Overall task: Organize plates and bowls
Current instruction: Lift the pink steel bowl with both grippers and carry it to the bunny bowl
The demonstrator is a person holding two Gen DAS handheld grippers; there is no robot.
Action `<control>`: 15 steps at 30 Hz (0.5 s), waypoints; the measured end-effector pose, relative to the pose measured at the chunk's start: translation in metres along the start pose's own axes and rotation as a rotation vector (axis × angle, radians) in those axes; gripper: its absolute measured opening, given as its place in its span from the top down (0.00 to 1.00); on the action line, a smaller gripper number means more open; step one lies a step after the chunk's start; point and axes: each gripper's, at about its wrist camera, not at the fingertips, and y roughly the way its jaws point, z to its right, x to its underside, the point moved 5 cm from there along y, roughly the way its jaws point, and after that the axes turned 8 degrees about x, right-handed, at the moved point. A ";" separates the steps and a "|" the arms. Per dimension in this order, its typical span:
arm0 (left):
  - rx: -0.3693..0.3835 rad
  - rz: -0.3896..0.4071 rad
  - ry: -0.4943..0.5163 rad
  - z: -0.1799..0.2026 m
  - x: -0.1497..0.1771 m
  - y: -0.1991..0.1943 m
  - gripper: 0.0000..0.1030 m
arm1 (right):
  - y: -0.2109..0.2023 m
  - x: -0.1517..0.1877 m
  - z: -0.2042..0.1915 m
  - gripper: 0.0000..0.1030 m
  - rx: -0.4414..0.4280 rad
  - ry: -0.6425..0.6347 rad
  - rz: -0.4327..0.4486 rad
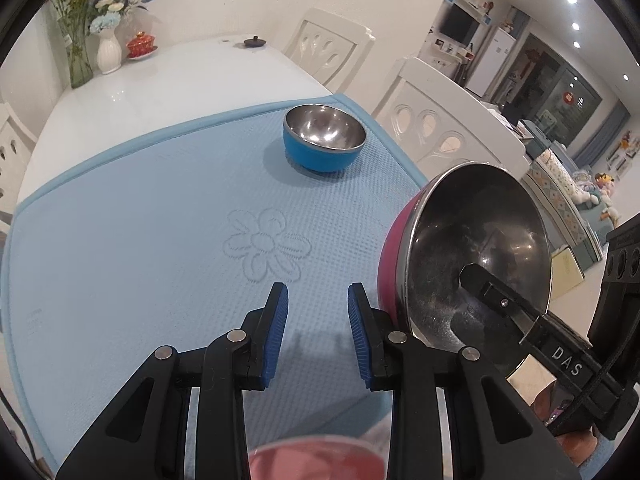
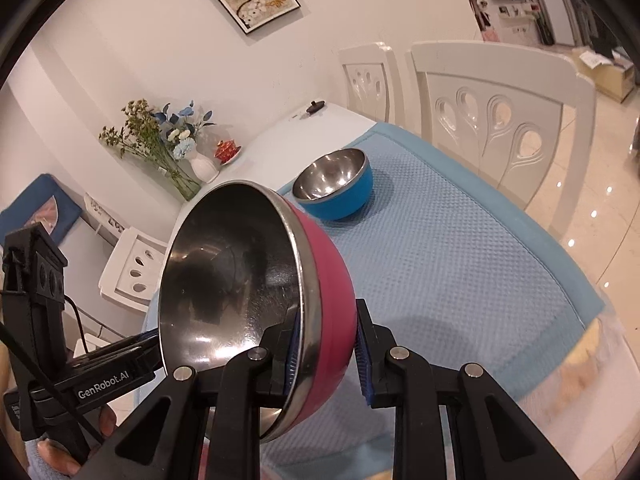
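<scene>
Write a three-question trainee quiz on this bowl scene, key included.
1. True or false: the pink bowl rests flat on the blue mat.
2. What grips the pink bowl's rim? A. a bare hand B. the right gripper C. nothing
3. Short answer: what lies inside the blue bowl?

Key: 1. False: it is lifted and tilted. 2. B, jaws closed across the rim. 3. Nothing; it is empty.

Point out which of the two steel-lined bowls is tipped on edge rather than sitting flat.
The pink bowl: the right gripper clamps its rim, holding it tilted above the mat. The blue bowl sits upright on the blue mat.
</scene>
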 end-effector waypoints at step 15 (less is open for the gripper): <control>-0.021 0.004 0.011 -0.021 0.067 -0.042 0.74 | -0.051 0.064 -0.048 0.77 0.001 -0.021 0.025</control>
